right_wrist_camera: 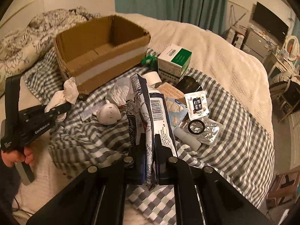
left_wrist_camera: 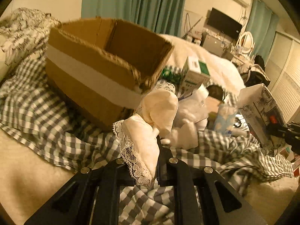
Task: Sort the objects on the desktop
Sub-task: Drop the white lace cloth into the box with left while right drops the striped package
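Left gripper (left_wrist_camera: 145,161): jaws clenched on lace-trimmed cream cloth (left_wrist_camera: 148,131), held beside cardboard box (left_wrist_camera: 105,63). Right gripper (right_wrist_camera: 150,161): jaws clenched on barcoded floral packet (right_wrist_camera: 150,116) above bed. Left gripper reads "GenRobot.AI".

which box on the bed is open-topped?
The brown cardboard box with the white tape band; the smaller green-and-white carton beside it is closed.

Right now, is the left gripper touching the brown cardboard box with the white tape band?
Apart. The right wrist view shows the left gripper, shut on a cream lace-trimmed cloth, with checked blanket between it and the cardboard box.
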`<state>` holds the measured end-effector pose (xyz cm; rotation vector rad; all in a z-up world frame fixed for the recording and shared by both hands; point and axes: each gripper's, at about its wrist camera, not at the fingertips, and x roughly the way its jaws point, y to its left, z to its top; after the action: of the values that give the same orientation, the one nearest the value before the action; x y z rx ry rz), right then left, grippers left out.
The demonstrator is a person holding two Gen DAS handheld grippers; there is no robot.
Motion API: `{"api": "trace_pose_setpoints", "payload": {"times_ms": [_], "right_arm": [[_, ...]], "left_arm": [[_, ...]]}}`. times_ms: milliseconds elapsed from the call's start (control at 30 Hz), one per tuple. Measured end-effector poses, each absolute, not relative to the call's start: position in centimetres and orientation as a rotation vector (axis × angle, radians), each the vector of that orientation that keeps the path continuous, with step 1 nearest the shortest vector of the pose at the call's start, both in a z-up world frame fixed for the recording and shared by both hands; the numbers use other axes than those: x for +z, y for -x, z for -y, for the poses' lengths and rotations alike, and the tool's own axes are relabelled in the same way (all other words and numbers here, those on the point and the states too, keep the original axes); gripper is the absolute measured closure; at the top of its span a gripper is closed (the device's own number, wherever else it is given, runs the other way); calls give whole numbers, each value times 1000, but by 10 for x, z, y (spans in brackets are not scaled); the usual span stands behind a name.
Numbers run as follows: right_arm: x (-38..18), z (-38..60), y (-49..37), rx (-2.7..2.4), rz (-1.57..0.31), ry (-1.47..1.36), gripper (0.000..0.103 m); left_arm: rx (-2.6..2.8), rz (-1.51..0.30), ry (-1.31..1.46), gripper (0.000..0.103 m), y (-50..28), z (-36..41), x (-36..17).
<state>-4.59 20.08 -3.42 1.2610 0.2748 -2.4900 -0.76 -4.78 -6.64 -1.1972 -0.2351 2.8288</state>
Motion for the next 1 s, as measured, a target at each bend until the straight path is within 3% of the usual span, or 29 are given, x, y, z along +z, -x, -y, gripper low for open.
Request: {"api": "trace_pose_setpoints", "payload": {"times_ms": [300, 600, 1000], "right_arm": [[14, -178, 29, -2505, -175, -1110, 97], [61, -115, 79, -2410, -69, -1022, 97], [5, -30, 178, -2383, 24, -1042, 96]], "left_arm": [[2867, 185, 985, 89, 2, 49, -1], [2945, 43, 850, 89, 64, 85, 75], [2935, 165, 971, 88, 138, 131, -1]]}}
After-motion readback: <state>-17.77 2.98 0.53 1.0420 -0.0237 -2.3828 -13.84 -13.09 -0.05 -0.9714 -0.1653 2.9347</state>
